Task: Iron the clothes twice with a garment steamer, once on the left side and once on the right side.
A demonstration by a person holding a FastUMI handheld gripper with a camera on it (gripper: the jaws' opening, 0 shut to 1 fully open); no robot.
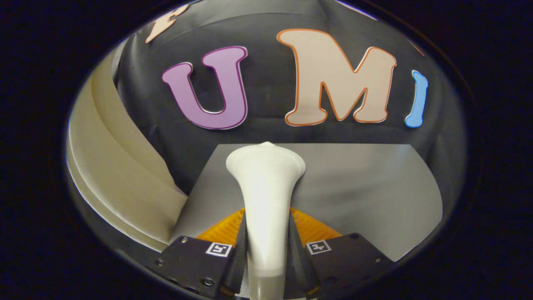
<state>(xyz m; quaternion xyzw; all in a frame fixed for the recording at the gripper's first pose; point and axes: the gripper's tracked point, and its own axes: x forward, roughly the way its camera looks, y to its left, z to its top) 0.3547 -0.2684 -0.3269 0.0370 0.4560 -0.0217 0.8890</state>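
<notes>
You have the white plastic garment steamer [266,196] between the fingers [266,266], with its neck running out ahead and its wide flat head at the far end. The fingers are closed in tight, one on each side of the thin neck, and both look to be pressing on it. The steamer head points out over a flat grey cloth [366,196], which is probably the clothes you have to iron. It lies smooth on the counter, just past the fingers. A cream-coloured folded sheet [120,179] sits off to the left, at the edge of the grey cloth.

The steamer looks hard and smooth, so it could slip or twist. The thin neck seems like a good place to hold it. It looks light, but the head sticks out far, so it may tip down. The grey cloth is soft and may bunch up if you push hard.
</notes>
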